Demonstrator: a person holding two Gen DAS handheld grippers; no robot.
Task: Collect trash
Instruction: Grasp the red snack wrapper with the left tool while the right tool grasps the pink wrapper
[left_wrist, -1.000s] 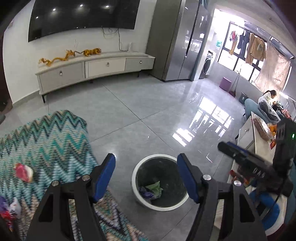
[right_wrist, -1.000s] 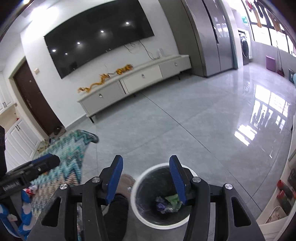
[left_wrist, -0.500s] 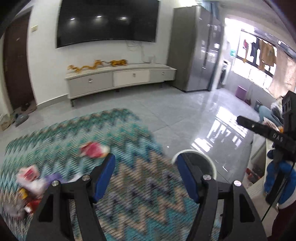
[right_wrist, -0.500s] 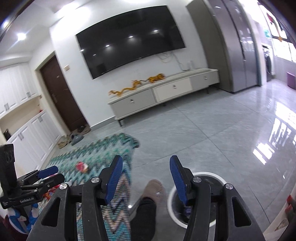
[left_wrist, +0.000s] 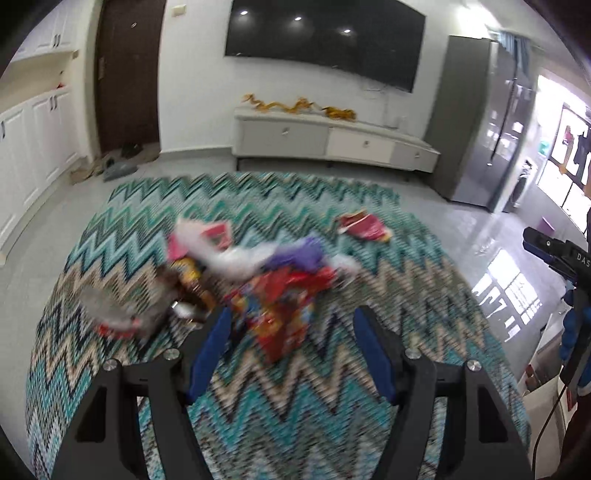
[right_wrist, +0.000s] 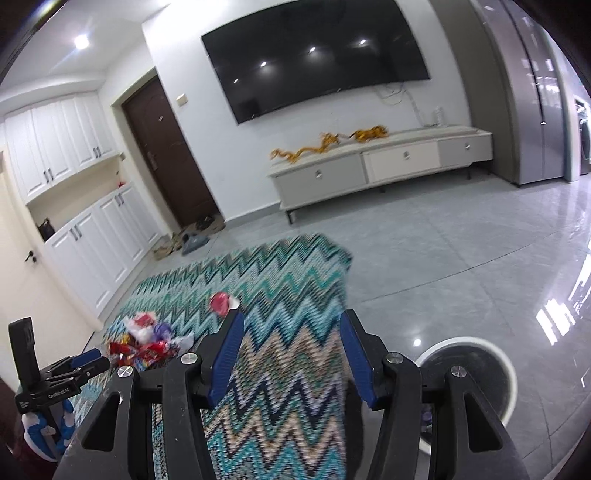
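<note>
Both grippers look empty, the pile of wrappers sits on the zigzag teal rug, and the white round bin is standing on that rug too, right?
Not quite. The white round trash bin stands on the grey tiled floor, off the rug's edge, as the right wrist view shows. The rest holds: the left gripper and right gripper are empty, and the pile of wrappers lies on the zigzag teal rug.

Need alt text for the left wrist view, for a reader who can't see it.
The open, empty left gripper points down at a blurred heap of snack wrappers on a teal zigzag rug, with one red wrapper lying apart beyond it. Behind stand a low TV cabinet and a wall-mounted TV.
</note>
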